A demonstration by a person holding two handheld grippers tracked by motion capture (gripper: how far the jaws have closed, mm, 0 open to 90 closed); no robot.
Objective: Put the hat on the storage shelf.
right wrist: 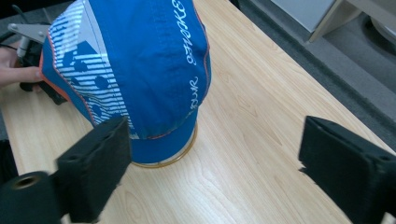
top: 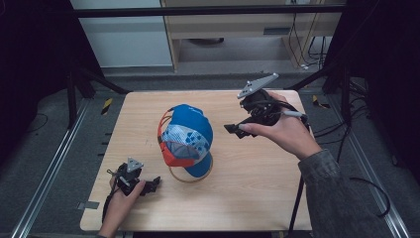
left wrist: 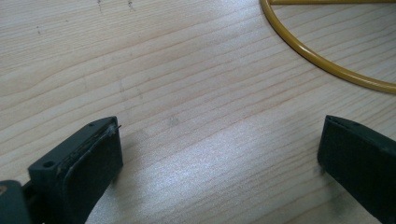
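On surface: cap sits on stand | both claws, left and right, wide open, empty | little seems left

One blue, white and orange fabric cap, one yellow wire ring stand, one light wooden table, two black two-jaw grippers.

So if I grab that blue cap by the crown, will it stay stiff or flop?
The blue cap looks like thin fabric, so it would probably crumple and feel light. It sits on a yellow wire stand, which might lift or tip with it.
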